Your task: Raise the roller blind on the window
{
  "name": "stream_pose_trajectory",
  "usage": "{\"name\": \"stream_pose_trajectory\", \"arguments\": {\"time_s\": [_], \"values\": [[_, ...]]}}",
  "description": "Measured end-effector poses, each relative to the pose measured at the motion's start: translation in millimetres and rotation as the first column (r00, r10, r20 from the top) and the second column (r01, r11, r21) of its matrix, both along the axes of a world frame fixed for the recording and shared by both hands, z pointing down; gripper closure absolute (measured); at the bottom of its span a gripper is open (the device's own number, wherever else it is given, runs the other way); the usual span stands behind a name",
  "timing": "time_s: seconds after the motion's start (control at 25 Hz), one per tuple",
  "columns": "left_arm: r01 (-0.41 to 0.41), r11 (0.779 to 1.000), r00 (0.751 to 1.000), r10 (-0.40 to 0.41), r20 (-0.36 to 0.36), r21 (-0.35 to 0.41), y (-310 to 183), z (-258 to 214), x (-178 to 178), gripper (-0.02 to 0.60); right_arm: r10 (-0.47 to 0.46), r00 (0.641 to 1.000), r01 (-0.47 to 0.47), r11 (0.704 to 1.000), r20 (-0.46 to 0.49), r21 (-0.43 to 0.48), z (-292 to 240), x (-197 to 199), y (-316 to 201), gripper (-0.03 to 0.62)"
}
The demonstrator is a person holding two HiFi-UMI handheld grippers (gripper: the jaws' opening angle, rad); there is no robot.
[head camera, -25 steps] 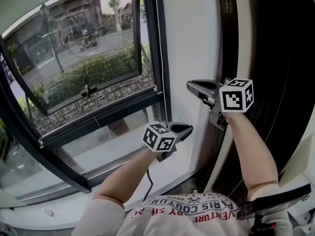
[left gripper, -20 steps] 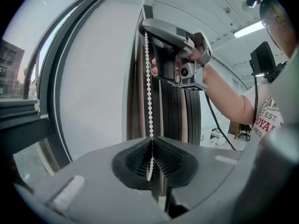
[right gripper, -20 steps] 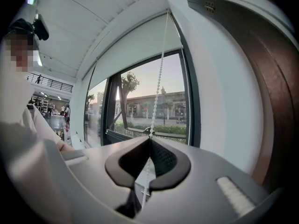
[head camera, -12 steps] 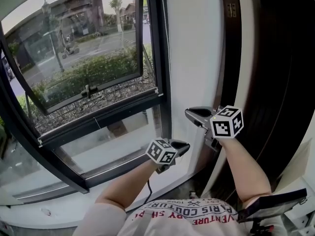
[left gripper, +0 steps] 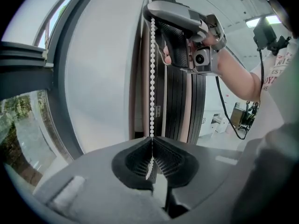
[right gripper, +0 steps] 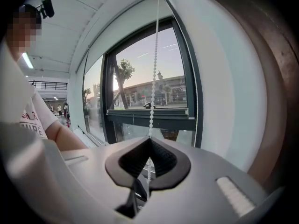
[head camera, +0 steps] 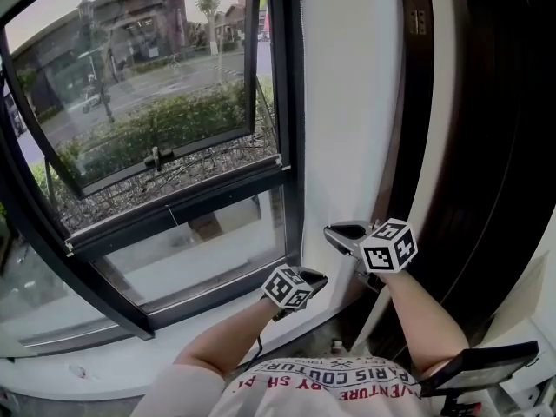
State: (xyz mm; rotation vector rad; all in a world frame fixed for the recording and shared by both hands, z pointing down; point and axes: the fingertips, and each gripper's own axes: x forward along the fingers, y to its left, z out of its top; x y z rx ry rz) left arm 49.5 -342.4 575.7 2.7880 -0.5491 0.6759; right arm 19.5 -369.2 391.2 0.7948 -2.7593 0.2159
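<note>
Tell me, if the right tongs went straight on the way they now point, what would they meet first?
Probably the dark window frame's horizontal bar, behind the bead chain the right tongs grip; depth is unclear.

The white bead chain hangs straight, taut and vertical, just beside the dark frame of the window, whose large glass panes stand uncovered.

From the left gripper and right gripper, the white pillar blocks twelve o'clock, the black window frame ten, the dark panel two. The bead chain hangs taut in front. Six o'clock, toward the person's shirt, is free.
</note>
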Motion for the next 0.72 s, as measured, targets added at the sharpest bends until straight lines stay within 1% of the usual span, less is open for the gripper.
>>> {"name": "stream_pose_trajectory", "arguments": {"time_s": [0.16, 0.28, 0.32, 0.44, 0.72], "values": [[-0.011, 0.999, 0.999, 0.013, 0.047, -0.052, 10, 32, -3, 0.569, -0.012, 0.999, 0.01, 0.999, -0.037, -0.048, 34, -3, 6, 0.588], [-0.016, 0.997, 0.995, 0.024, 0.097, -0.076, 18, 59, -8, 0.569, -0.023, 0.998, 0.018, 0.996, -0.064, -0.086, 61, -5, 12, 0.588], [-0.016, 0.996, 0.994, 0.025, 0.102, -0.091, 20, 68, -9, 0.568, -0.024, 0.997, 0.018, 0.995, -0.069, -0.099, 69, -5, 14, 0.588], [-0.01, 0.992, 0.996, 0.021, 0.087, -0.13, 24, 85, -11, 0.568, -0.021, 0.999, 0.015, 0.991, -0.044, -0.135, 83, -5, 16, 0.588], [-0.016, 0.993, 0.997, 0.024, 0.067, -0.115, 23, 83, -8, 0.568, -0.024, 0.999, 0.019, 0.99, -0.033, -0.14, 84, -6, 16, 0.588]]}}
